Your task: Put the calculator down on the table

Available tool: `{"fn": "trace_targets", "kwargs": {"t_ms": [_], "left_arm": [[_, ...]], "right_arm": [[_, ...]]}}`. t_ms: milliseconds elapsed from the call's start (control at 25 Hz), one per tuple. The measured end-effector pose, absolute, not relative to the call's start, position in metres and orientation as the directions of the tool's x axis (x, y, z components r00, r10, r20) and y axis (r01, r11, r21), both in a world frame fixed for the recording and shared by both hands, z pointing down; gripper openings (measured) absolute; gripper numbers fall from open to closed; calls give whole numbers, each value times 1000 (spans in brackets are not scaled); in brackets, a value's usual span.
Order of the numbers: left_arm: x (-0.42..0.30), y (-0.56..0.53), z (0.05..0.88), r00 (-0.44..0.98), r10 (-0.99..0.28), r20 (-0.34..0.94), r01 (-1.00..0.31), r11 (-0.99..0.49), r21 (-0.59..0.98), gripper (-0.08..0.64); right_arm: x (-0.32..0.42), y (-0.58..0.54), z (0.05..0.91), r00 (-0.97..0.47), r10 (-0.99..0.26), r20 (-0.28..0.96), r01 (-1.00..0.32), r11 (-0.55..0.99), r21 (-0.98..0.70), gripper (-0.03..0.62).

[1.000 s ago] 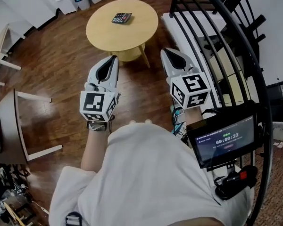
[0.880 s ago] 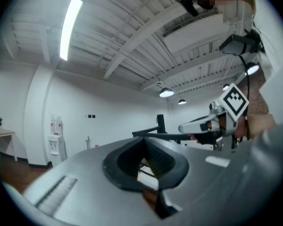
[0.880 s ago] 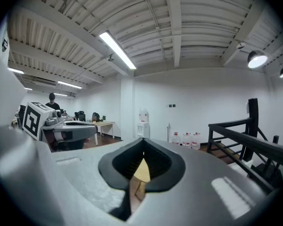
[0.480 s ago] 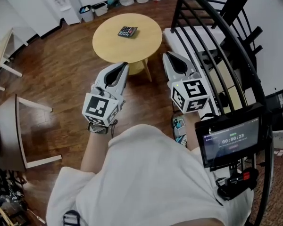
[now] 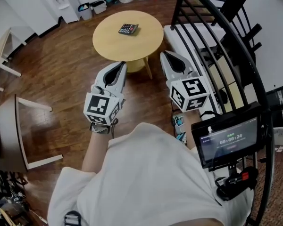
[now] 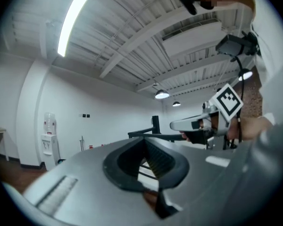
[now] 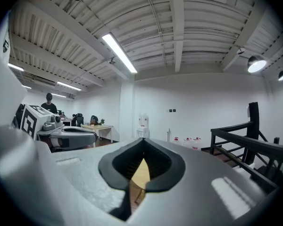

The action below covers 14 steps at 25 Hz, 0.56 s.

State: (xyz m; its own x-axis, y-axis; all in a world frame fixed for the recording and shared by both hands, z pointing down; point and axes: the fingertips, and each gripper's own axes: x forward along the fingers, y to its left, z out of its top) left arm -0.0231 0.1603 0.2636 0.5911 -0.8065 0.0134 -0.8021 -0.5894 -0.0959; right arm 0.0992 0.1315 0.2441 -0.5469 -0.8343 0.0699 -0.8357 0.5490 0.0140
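Both pairs of jaws are seen pressed together with nothing between them, the left gripper (image 5: 119, 68) and right gripper (image 5: 167, 58) being held well apart from the round table (image 5: 114, 42). The calculator (image 5: 128, 29) is found flat on that tabletop, unmoved over the last second, so the putting-down is judged already done

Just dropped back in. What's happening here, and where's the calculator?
A person stands short of the round wooden table with a gripper in each hand. The calculator lies flat on the table top, well clear of both grippers. The left gripper and the right gripper hang over the floor, fingers shut, with nothing between them. The put-down looks done.
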Motion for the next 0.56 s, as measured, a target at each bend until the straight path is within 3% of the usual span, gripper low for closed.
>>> {"fn": "trace_targets", "kwargs": {"t_ms": [560], "left_arm": [[-46, 151, 258, 482, -876, -16, -874, -480, -75, 3]], "right_arm": [[90, 130, 243, -559, -826, 69, -827, 562, 28, 2]]}}
